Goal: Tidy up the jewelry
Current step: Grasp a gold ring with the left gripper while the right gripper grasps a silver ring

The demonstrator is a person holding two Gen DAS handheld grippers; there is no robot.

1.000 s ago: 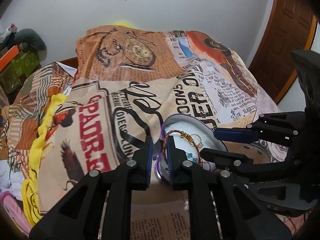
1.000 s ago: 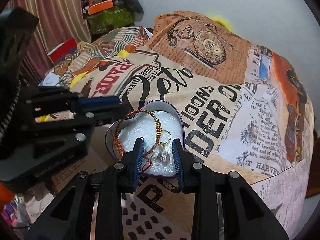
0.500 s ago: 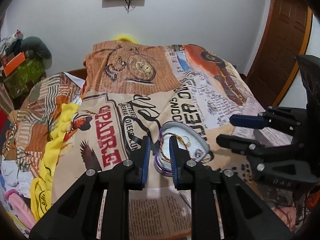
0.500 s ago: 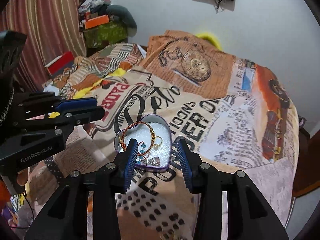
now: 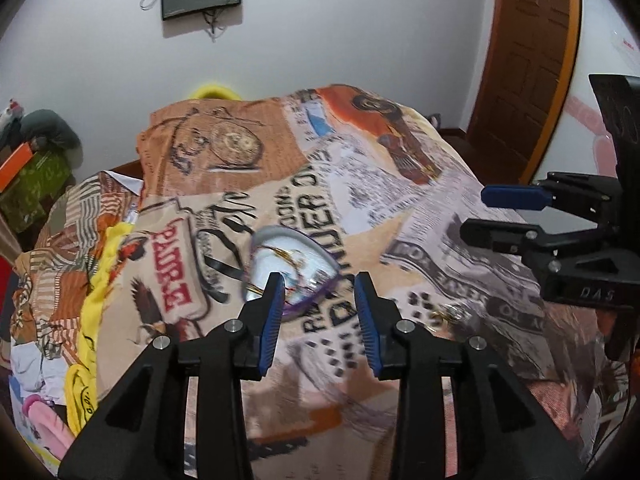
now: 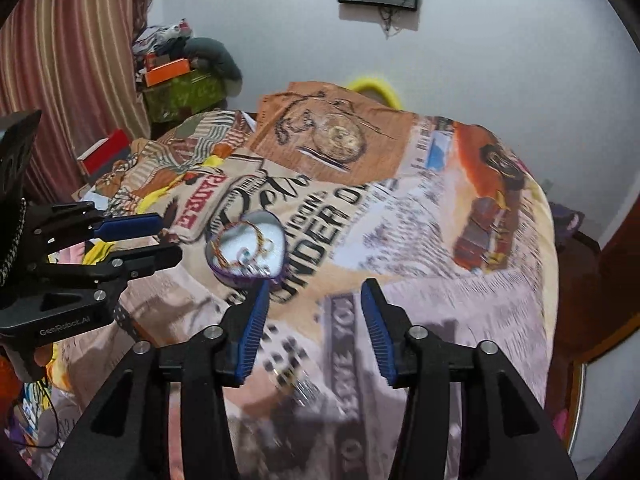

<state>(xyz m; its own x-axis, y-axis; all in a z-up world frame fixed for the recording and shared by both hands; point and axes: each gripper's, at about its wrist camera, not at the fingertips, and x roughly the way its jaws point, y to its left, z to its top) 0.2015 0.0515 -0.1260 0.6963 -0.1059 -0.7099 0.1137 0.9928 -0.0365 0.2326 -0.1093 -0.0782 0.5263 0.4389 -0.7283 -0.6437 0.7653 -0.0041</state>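
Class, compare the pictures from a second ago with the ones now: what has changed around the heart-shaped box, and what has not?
Both grippers, left and right, have drawn back and up from the heart-shaped box. Their jaws have just been opening, with nothing between them. The box stays on the printed bedspread, the bracelet inside it.

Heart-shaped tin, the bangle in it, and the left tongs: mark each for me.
heart-shaped tin [image 6: 280, 236]: right wrist view, on its purple rim at the right lobe.
bangle [image 6: 256, 227]: right wrist view, on the gold-and-red wire over the white lining.
left tongs [image 5: 320, 312]: left wrist view, midway between the blue-padded fingertips.
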